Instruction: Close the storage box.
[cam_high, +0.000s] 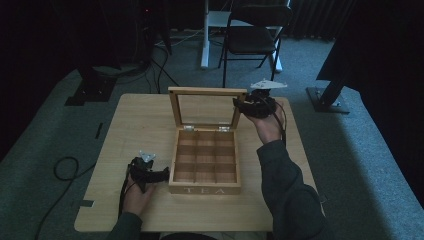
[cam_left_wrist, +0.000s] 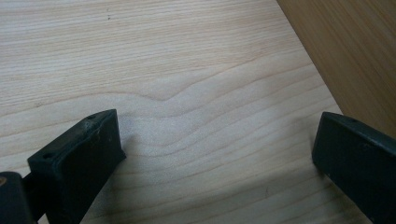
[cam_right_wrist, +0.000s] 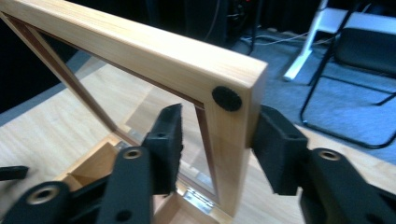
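Observation:
A wooden tea box marked TEA stands open in the middle of the table, its several compartments bare. Its glass-paned lid stands upright at the back. My right gripper is at the lid's upper right corner, shut on the lid's frame, one pad on each face. My left gripper rests low on the table by the box's left wall. In the left gripper view it stands open over bare wood with nothing between its pads.
A black folding chair and a white desk leg stand on the carpet beyond the table. A cable loop lies on the floor at the left. A dark stand base sits at the right.

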